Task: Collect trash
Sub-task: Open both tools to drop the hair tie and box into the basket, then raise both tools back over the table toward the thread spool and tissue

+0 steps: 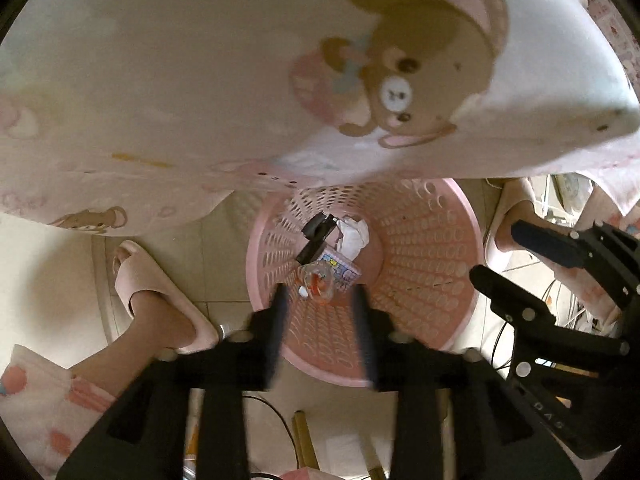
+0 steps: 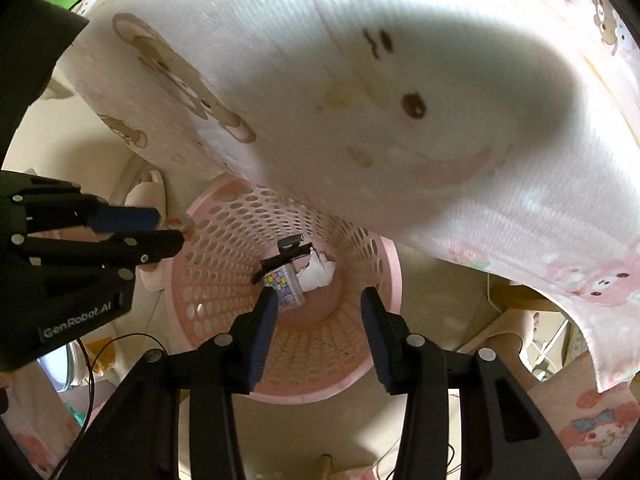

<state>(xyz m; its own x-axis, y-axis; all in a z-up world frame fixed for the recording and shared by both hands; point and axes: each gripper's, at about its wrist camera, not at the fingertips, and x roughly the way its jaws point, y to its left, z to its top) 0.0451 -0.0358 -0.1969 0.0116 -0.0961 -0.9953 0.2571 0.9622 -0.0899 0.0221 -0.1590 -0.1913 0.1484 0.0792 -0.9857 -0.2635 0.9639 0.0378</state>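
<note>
both pairs of fingers are pointing straight down over the pink basket (image 1: pixel 432 248), and both are standing apart with nothing pressed between them. left gripper (image 1: pixel 322 328) is hovering above a clear wrapper (image 1: pixel 318 282) that seems to be dropping just below its tips. right gripper (image 2: pixel 320 336) is hanging beside it, empty, over the same opening. below the fingers, at the basket's bottom, are lying a black clip (image 1: pixel 316 236), a printed carton (image 1: pixel 340 272) and a crumpled white tissue (image 1: pixel 354 232). several pieces look collected already; whether more remains on the draped table (image 1: pixel 200 80) beyond the fingers i cannot tell.
</note>
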